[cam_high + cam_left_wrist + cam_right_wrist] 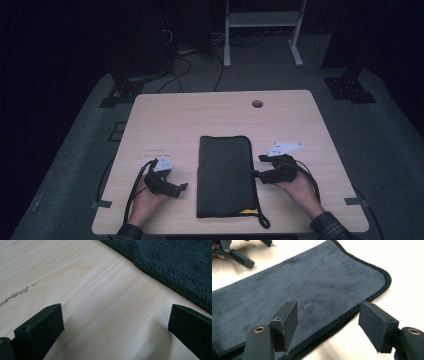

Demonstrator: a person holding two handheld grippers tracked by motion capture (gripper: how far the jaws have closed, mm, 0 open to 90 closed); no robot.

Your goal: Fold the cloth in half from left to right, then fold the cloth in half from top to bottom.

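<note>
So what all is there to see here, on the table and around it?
Cloth: one, dark grey and fuzzy with a bound edge, folded flat in the middle of the table near the front; a small yellow tag and a dark loop at its near right corner.
Table: one, light wood, with a round hole near the far edge.
Metal frame: one, white, on the floor beyond the table.
Cables: several, black, on the floor behind the table.
Left tool: one, black, left of the cloth, open.
Right tool: one, black, at the cloth's right edge, open.
Hands: two, one holding each tool.
</note>
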